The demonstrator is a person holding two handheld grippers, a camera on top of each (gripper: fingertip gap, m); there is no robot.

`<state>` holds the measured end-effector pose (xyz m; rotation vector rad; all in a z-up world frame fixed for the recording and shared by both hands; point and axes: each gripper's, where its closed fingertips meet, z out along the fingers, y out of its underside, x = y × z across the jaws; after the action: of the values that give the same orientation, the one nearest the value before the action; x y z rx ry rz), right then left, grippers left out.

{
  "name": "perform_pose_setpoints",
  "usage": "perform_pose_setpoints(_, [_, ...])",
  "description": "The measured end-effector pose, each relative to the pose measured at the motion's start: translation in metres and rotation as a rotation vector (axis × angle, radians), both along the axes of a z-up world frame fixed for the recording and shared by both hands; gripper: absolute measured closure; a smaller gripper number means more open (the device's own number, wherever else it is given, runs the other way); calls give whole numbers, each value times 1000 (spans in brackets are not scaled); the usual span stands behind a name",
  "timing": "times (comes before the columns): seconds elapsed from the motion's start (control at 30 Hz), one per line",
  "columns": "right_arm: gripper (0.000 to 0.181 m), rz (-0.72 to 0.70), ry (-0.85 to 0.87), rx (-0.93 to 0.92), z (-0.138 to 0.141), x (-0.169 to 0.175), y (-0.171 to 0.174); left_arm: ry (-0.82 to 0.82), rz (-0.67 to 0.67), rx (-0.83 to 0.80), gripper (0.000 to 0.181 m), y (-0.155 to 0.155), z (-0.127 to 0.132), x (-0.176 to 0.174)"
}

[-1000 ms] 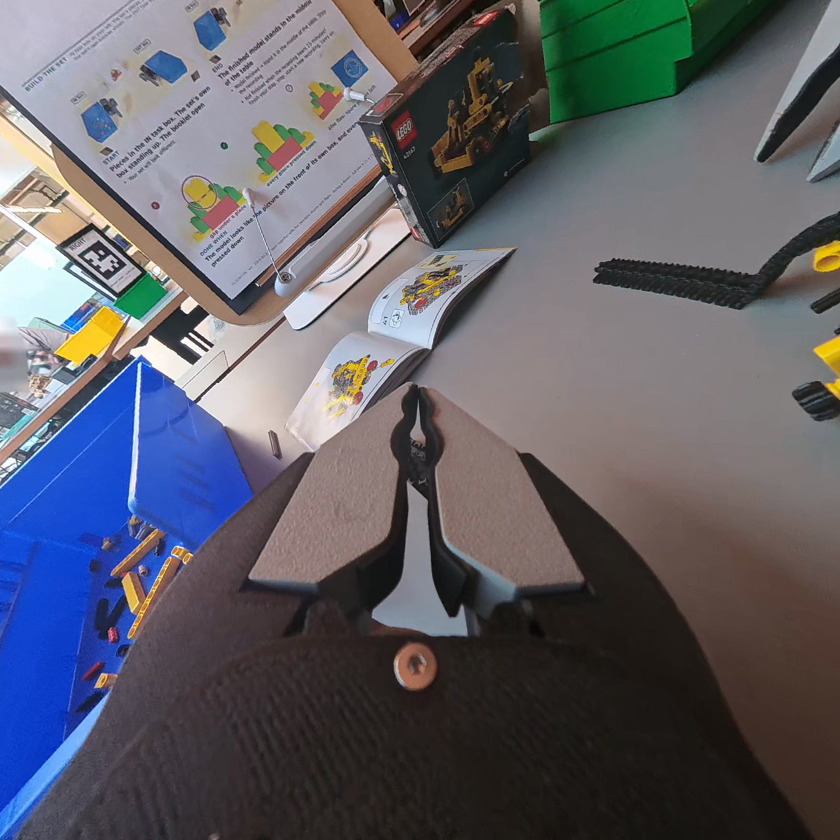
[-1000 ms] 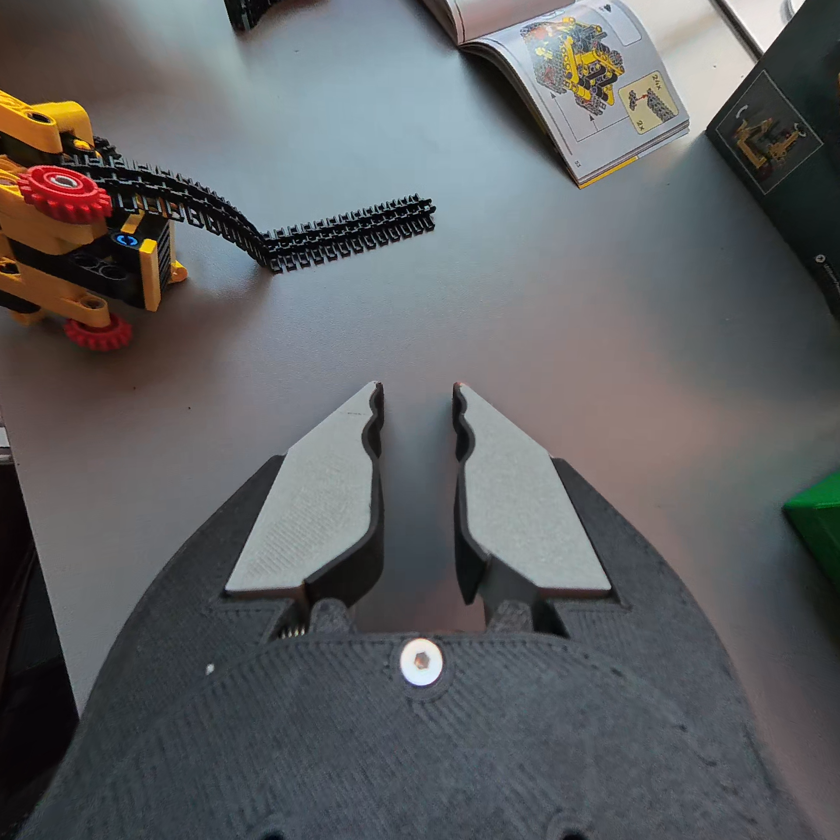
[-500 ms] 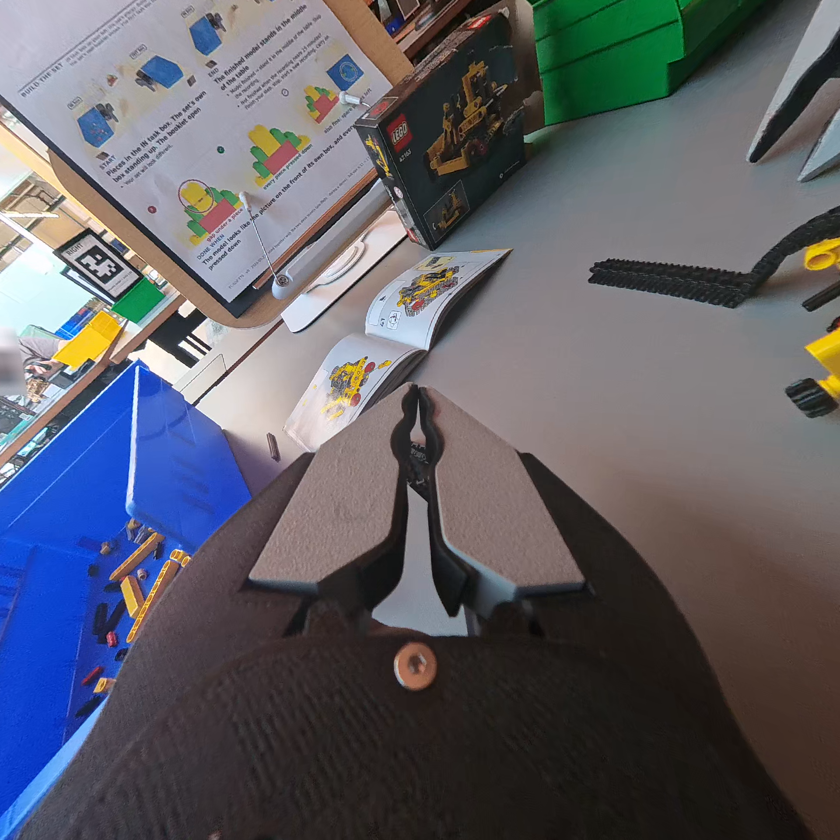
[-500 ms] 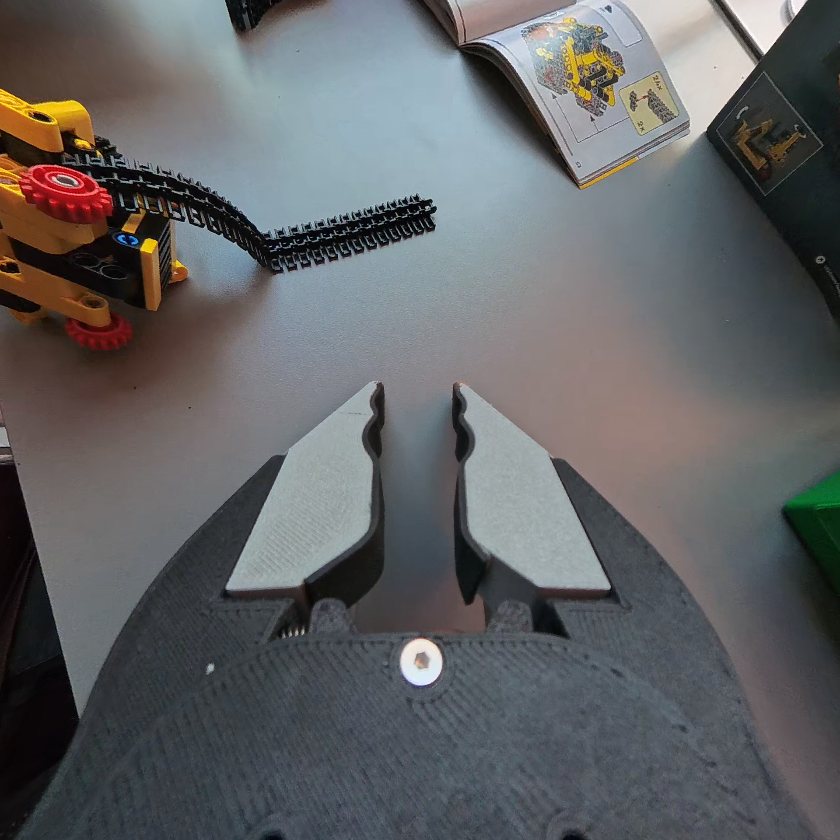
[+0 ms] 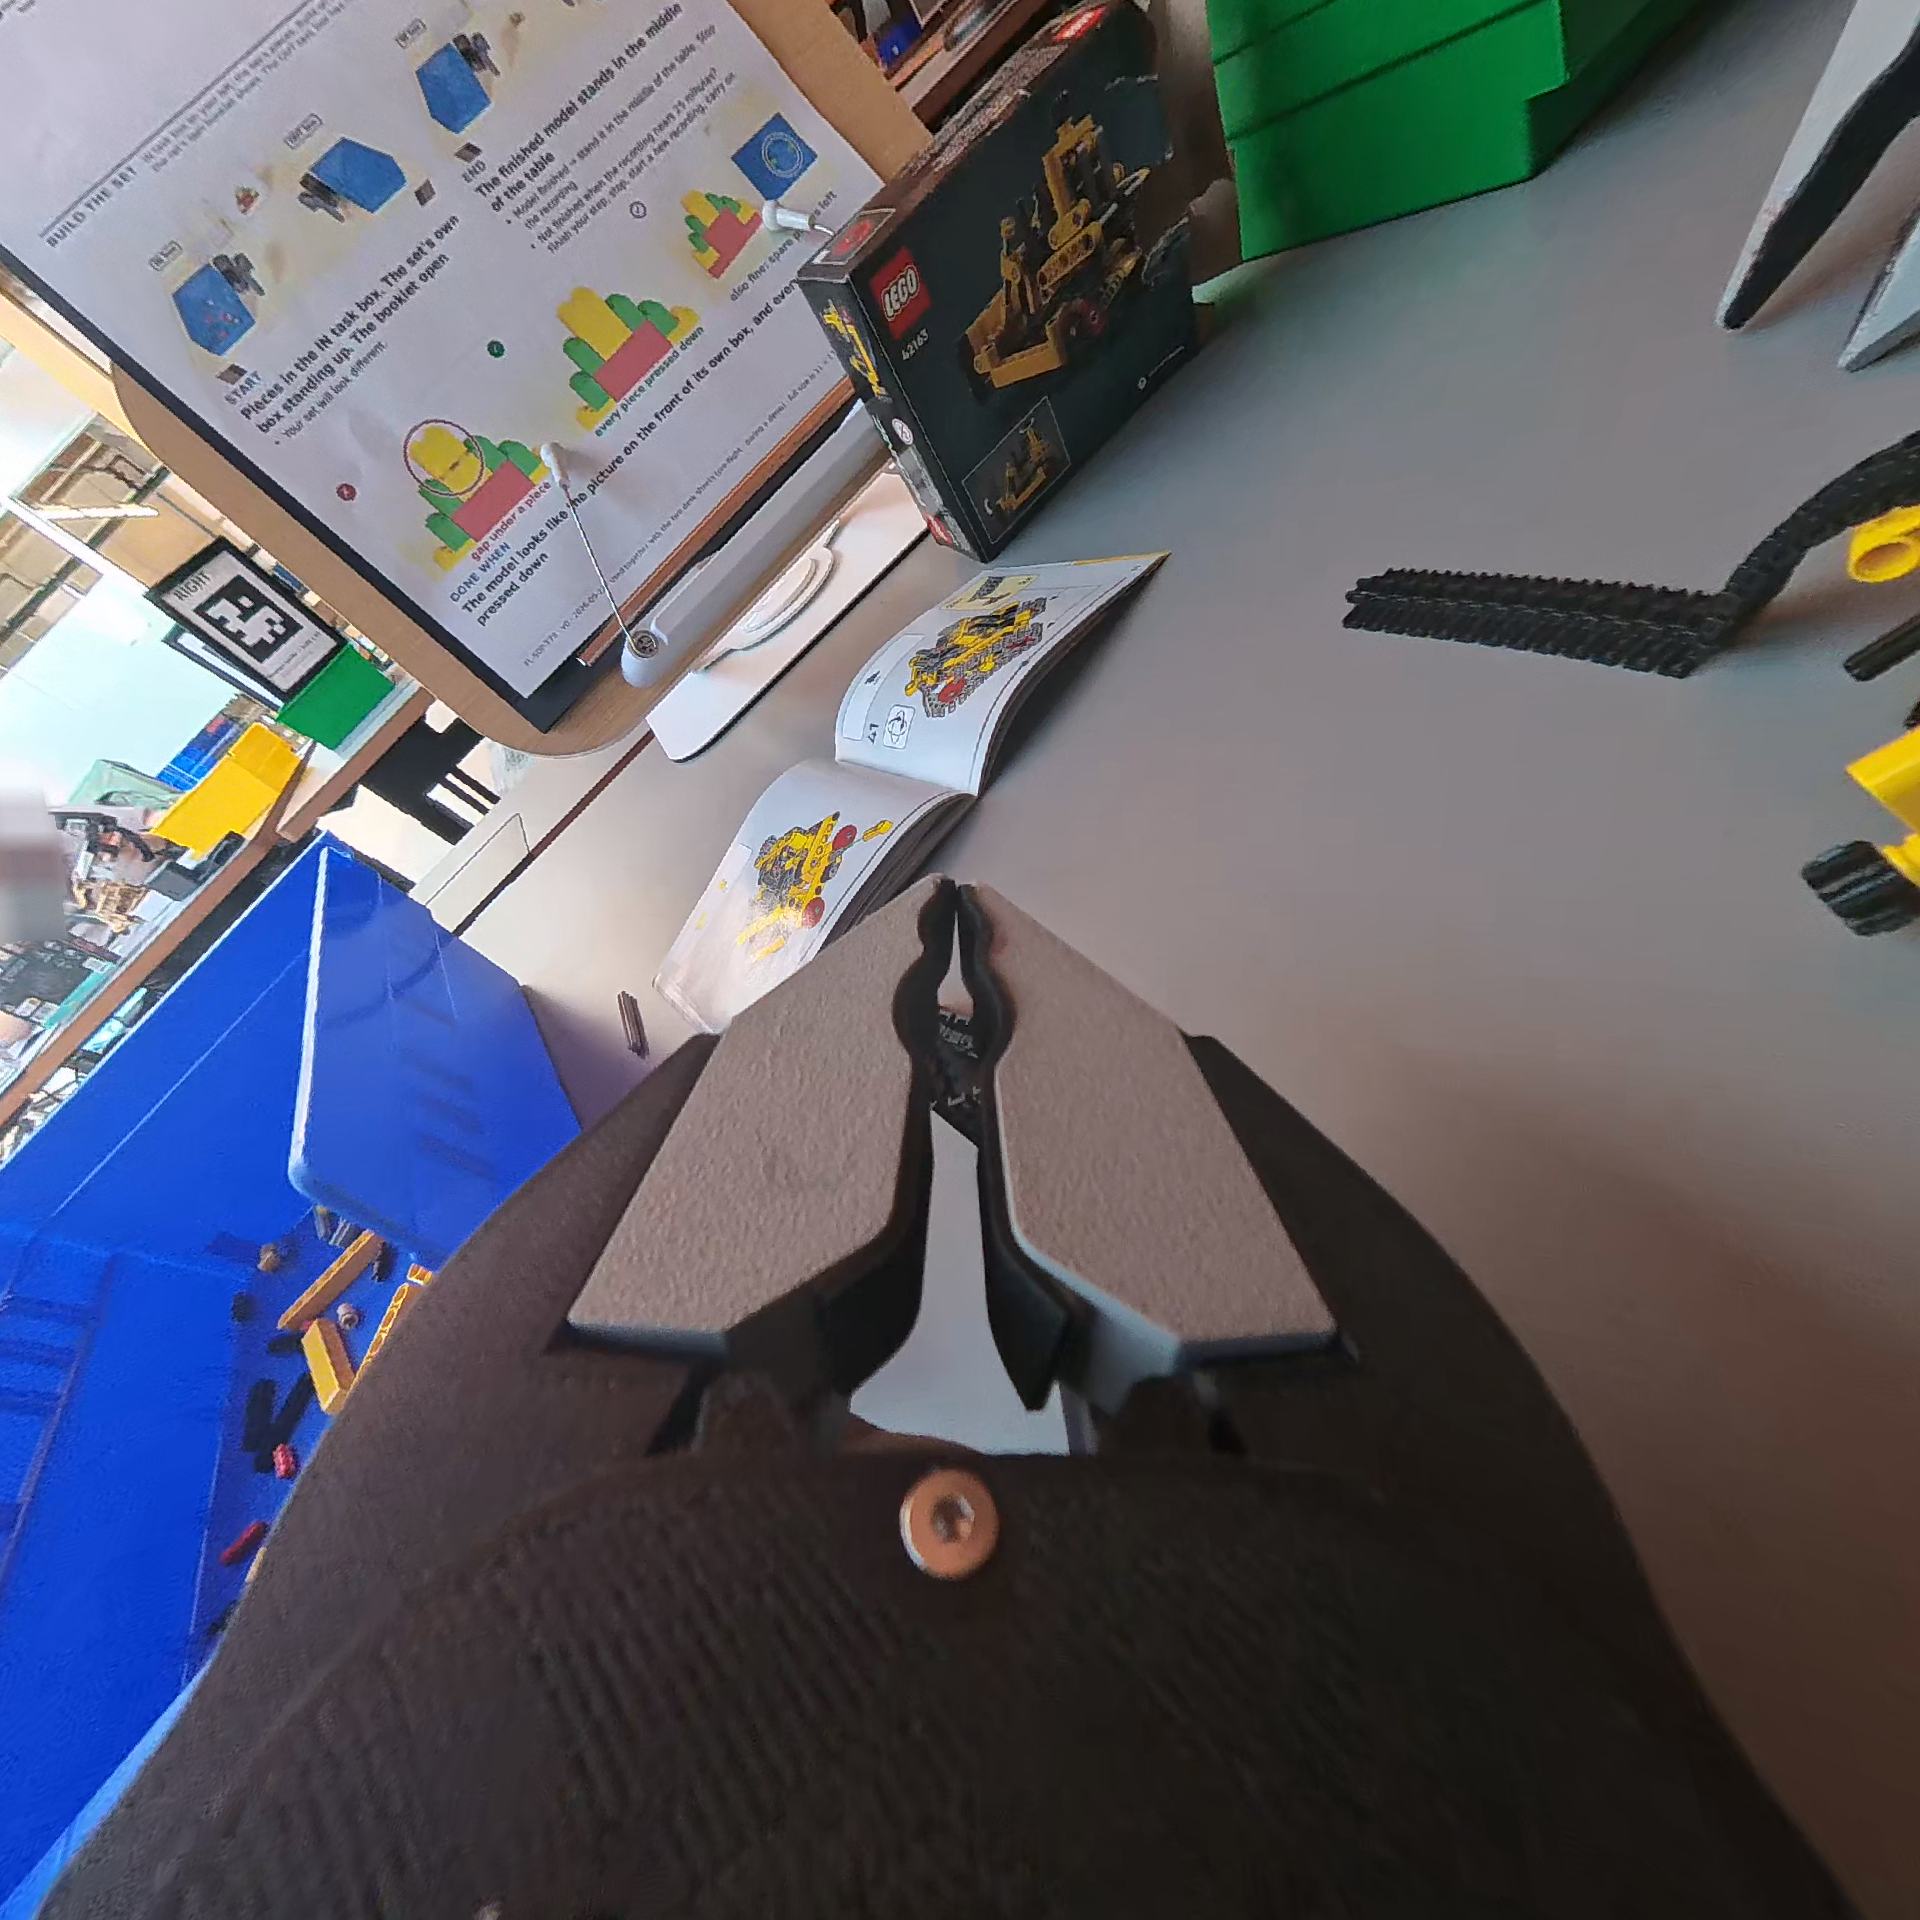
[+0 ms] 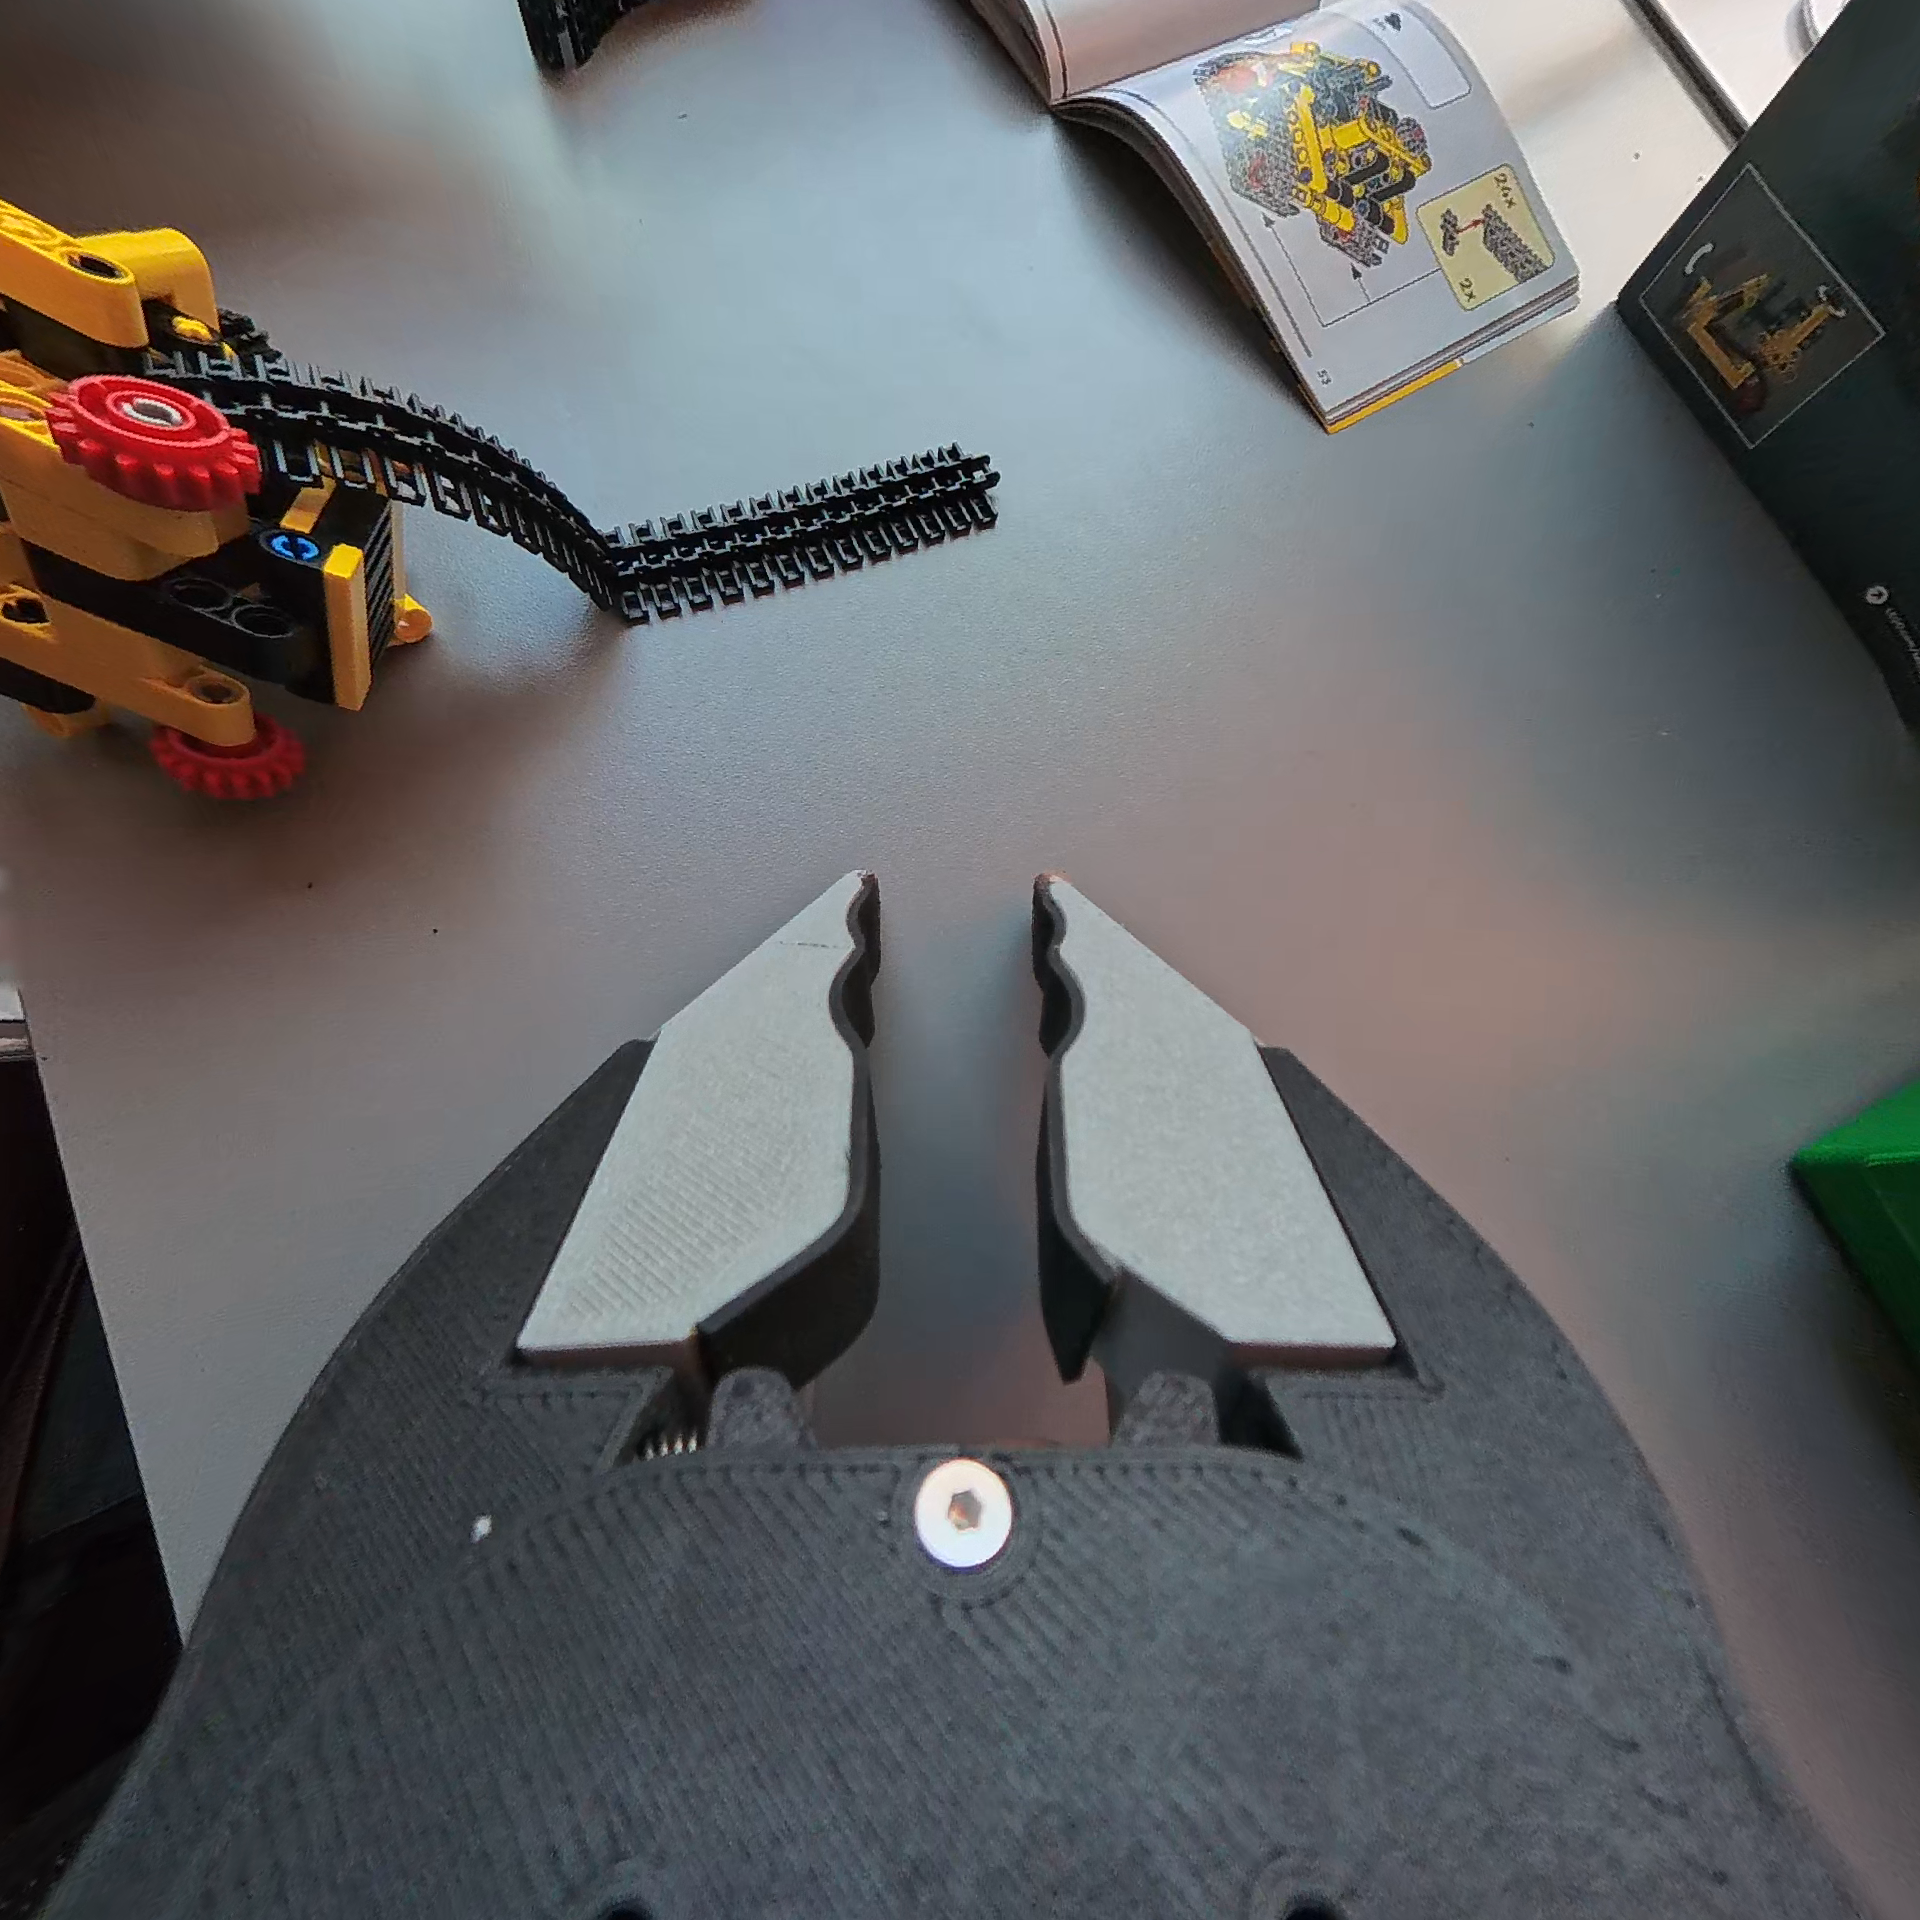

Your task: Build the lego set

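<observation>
Pinching a small black piece (image 5: 954, 1049) between nearly closed tips, our left gripper (image 5: 953, 914) is hovering over the grey table (image 5: 1455, 1143) beside the open instruction booklet (image 5: 914, 748). We are holding our right gripper (image 6: 956, 883) spread and empty, off the table. We are seeing the yellow model (image 6: 156, 540) at the left, its black track (image 6: 727, 530) trailing flat across the tabletop.

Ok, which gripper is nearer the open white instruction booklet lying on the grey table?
Left. The left gripper, shut on a small black piece, has its tips just short of the booklet; the right gripper hangs open well back from it.
</observation>
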<state>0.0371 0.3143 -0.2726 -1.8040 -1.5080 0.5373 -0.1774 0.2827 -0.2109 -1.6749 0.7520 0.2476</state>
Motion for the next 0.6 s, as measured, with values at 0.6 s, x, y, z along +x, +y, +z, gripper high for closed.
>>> perform_pose_setpoints(0.6, [155,-1,0,0,0,0,0,2,0,3,181,0,0,0])
